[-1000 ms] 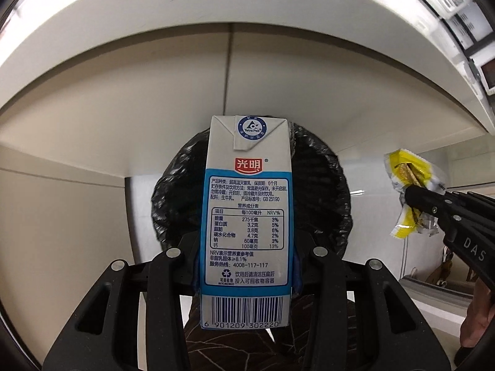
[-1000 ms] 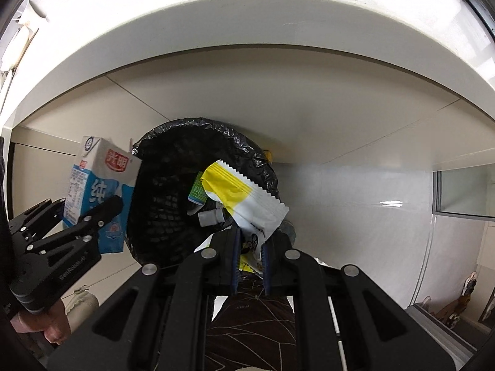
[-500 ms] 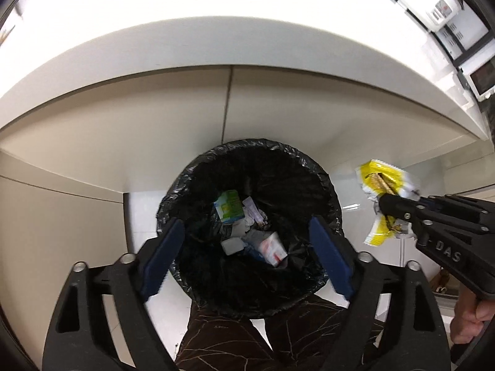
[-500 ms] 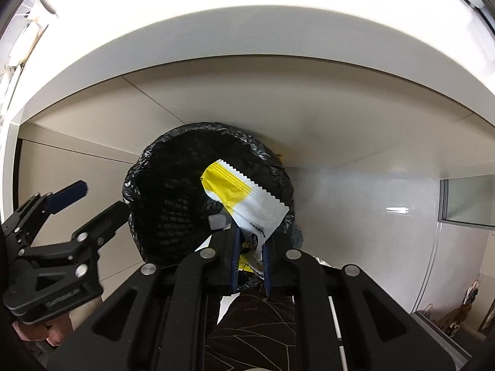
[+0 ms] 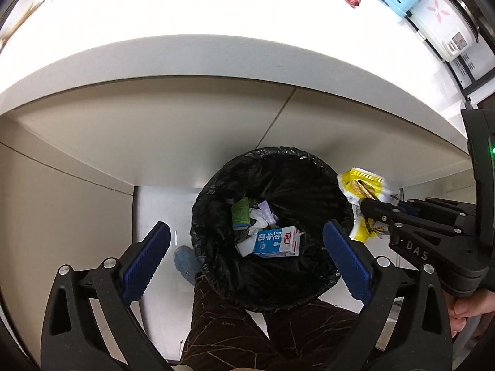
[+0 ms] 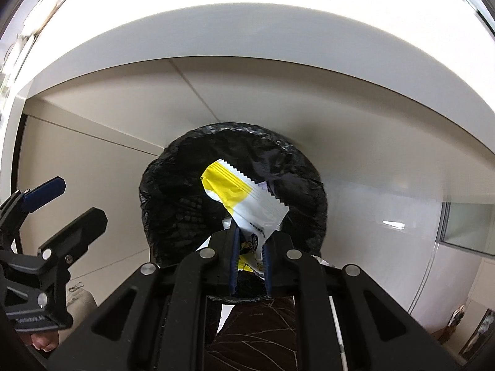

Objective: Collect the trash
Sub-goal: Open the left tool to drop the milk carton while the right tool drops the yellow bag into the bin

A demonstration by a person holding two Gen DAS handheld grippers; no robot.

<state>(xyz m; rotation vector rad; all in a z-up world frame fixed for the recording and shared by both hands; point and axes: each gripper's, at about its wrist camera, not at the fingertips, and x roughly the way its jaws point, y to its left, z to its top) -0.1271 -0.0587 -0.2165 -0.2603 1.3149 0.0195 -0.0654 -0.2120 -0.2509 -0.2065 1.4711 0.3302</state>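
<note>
Below, wrapper [image 6: 244, 204] hides most of bin [image 6: 173, 185], contents perhaps unreadable

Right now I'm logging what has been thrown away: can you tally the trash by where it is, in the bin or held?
In the bin: 1 milk carton, 1 green packet, plus crumpled white scraps too jumbled to count.
Held by the right hand-held gripper, over the bin: 1 yellow wrapper.
Total countable: 3.
</note>
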